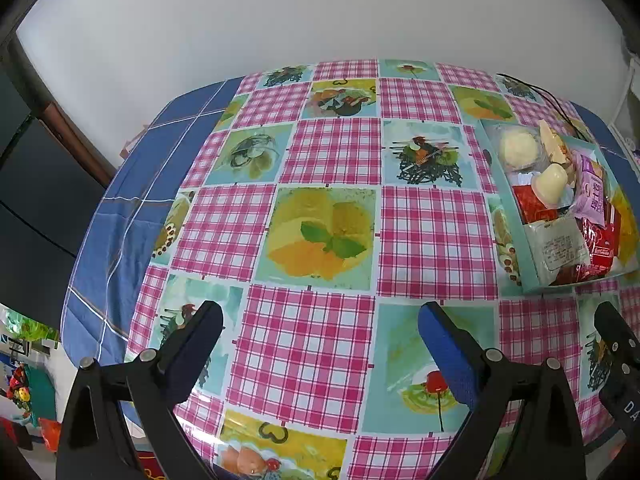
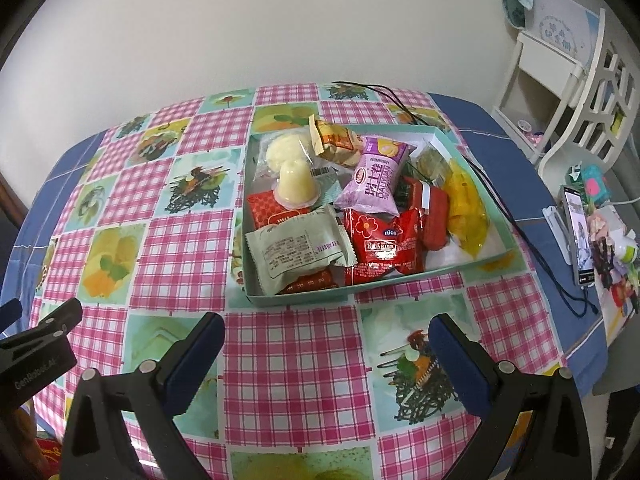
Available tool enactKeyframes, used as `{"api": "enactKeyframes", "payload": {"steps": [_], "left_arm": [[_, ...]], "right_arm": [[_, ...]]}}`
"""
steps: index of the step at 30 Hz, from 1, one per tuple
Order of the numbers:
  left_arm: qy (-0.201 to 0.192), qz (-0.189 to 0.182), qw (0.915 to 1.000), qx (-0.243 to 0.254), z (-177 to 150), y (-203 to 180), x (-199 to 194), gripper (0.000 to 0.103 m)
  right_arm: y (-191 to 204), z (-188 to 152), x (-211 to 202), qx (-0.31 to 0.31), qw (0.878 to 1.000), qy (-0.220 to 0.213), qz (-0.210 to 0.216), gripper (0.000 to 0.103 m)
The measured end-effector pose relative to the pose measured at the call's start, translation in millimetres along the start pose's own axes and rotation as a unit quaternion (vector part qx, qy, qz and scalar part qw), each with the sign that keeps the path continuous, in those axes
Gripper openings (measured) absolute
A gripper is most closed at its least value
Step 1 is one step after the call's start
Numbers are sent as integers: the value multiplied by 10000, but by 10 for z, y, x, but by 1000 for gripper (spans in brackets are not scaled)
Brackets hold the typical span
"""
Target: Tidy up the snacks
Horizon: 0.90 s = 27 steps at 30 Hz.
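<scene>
Both grippers, left gripper (image 1: 320, 332) and right gripper (image 2: 327, 334), empty, fingers apart. Snack packets (image 2: 376, 236) in box (image 2: 296, 300) near tabletop's right edge: light, crinkly, slippery; pinch sealed edges.

The table (image 2: 288, 360) ahead of the tongs carried a glossy, smooth plastic-looking cover; the snack wrappers (image 2: 376, 240) were shiny film inside a matt cardboard box (image 2: 296, 299).
</scene>
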<state>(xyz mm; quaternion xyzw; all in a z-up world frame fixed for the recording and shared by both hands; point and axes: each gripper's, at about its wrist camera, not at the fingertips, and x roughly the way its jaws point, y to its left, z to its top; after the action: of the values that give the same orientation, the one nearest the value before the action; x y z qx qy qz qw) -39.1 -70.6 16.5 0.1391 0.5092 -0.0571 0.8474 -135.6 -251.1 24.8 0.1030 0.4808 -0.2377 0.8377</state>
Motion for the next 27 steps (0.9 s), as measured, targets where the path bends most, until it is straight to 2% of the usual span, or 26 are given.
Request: {"api": "enactKeyframes", "payload": {"steps": [18,27], "left_arm": [[-73,35,9999,91,7,-20,-9,98],[-145,50,9998,118,13,-27,-27,98]], "right_arm": [[32,5,-40,-84,9999,-92,-30,103],[34,3,8,-105,9999,-1,-81,103]]}}
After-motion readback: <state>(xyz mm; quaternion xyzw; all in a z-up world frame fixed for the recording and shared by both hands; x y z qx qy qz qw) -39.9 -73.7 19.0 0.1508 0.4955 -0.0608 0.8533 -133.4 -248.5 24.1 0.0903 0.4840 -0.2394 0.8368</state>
